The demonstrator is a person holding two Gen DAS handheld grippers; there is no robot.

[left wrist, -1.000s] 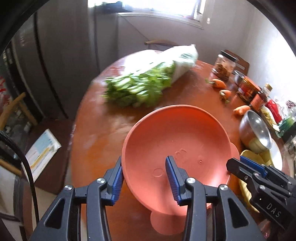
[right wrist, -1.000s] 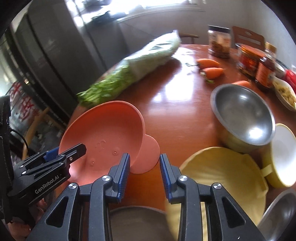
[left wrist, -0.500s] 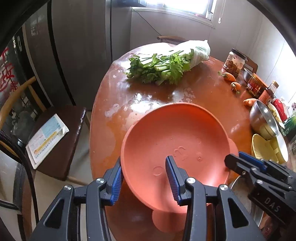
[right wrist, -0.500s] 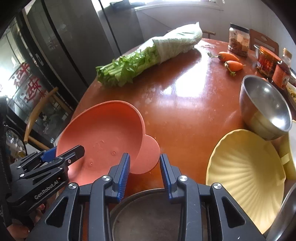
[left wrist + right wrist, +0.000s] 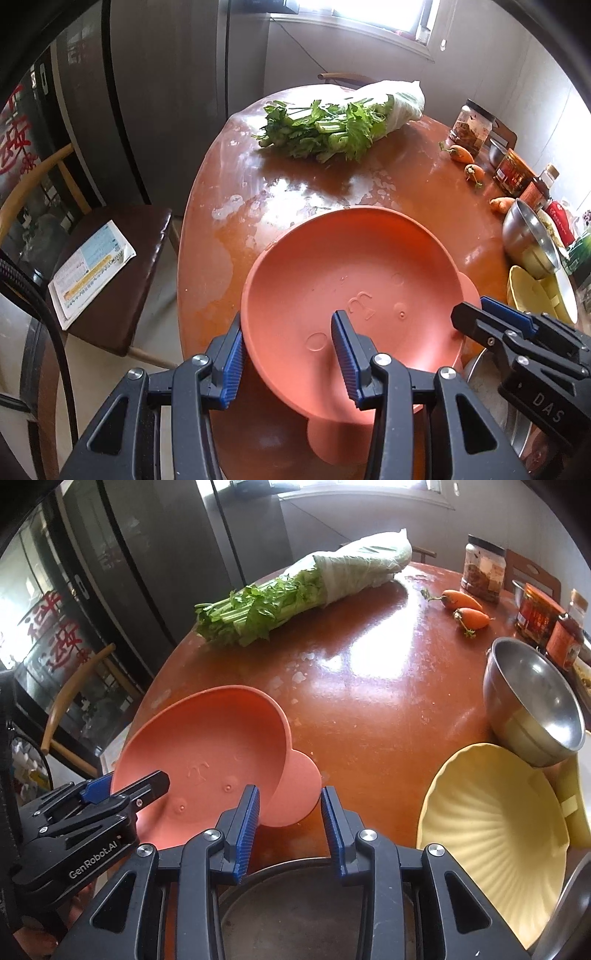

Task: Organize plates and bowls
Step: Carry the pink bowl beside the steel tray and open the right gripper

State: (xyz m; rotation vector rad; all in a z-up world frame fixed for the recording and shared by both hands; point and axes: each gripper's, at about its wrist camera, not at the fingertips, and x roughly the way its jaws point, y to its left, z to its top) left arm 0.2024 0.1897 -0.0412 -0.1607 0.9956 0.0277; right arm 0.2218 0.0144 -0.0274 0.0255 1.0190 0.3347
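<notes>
Your left gripper is clamped on the near rim of the orange bowl, holding it tilted above the round wooden surface. Your right gripper looks apart, its fingers straddling the bowl's ear tab, seemingly without pinching it.

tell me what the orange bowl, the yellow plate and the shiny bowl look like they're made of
Orange bowl: probably matte plastic or silicone; the color is even, the sheen dull, and marks are molded into the base.
Yellow plate: likely plastic or melamine; it has a soft gloss and molded shell-like ribs.
Shiny bowl: metal, probably stainless steel, with mirror-like reflections inside.
</notes>
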